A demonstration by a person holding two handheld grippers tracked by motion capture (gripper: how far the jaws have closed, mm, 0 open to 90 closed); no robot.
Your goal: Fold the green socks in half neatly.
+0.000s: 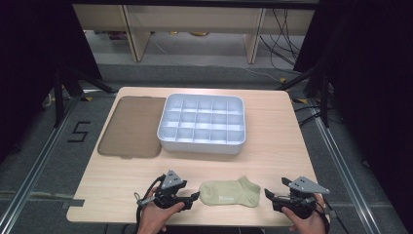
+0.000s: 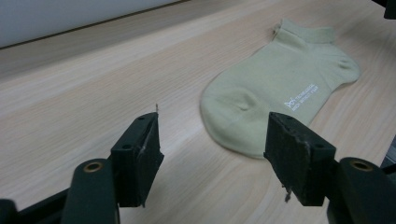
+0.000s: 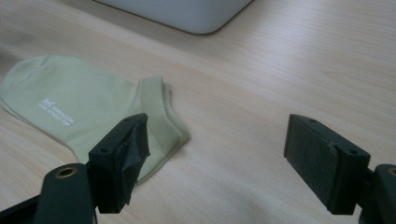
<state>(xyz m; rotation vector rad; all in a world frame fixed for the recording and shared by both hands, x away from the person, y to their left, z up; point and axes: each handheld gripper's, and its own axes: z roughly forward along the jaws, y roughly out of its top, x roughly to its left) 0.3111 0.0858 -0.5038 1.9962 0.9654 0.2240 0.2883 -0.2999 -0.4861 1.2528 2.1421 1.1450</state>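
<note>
A pale green sock lies flat on the worktop between the two tools, toe end toward the left tool and cuff toward the right tool. Both tools stand open and hold nothing. In the left gripper view the toe sits just ahead of the tool and nearer one jaw than the other, not yet between the pads. In the right gripper view the cuff lies off to one jaw's side, with bare wood in the gap.

The main risk, as I judge it, is a missed pinch. The sock is thin and lies flat, so jaws closing above it would catch nothing, and jaws pushed along the wood could bunch it or slide it away. The right tool, aimed past the cuff, may grab only its edge. The divided white tray and brown mat lie well beyond both tools.
</note>
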